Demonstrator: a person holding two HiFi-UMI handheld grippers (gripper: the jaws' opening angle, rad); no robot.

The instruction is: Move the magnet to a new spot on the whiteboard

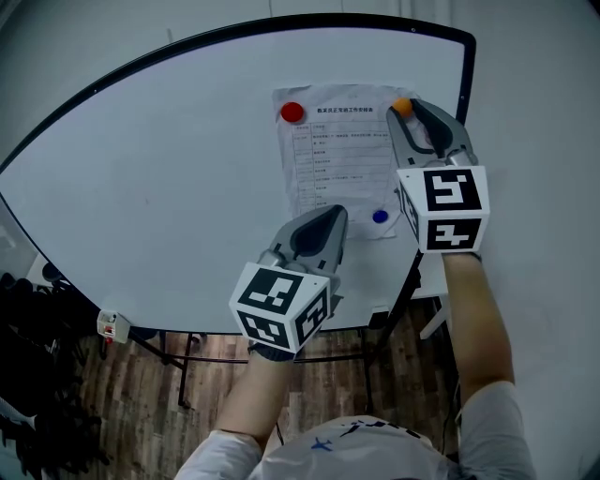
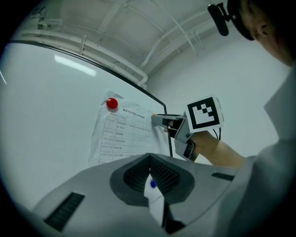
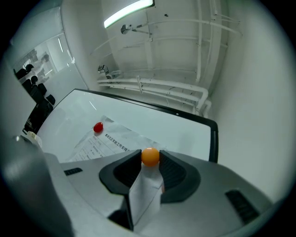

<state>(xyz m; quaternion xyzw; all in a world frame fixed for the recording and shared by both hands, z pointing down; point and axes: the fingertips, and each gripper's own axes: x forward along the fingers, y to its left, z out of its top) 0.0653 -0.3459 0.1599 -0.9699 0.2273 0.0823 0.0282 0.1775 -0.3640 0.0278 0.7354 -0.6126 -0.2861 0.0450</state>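
Right gripper view: orange magnet (image 3: 150, 157) between tips of right claw (image 3: 151, 159), against both.

Even, diffuse indoor light; no hard shadows in any view. Head view: the whiteboard (image 1: 169, 159) renders as flat pale grey without glare, the wooden floor (image 1: 141, 394) below it is dim, and the corners darken. Wide-angle distortion bows the board's dark frame into an arc. Left gripper view: a soft streak of reflected light (image 2: 74, 65) lies on the board; the body of the left hand-held gripper (image 2: 150, 159) nearest the lens is blurred, and a black circular border encloses the field. Right gripper view: a ceiling tube light (image 3: 129, 13) clips to white; the orange magnet (image 3: 151, 157) at the right hand-held gripper (image 3: 151, 153) is sharp, the near casing soft.
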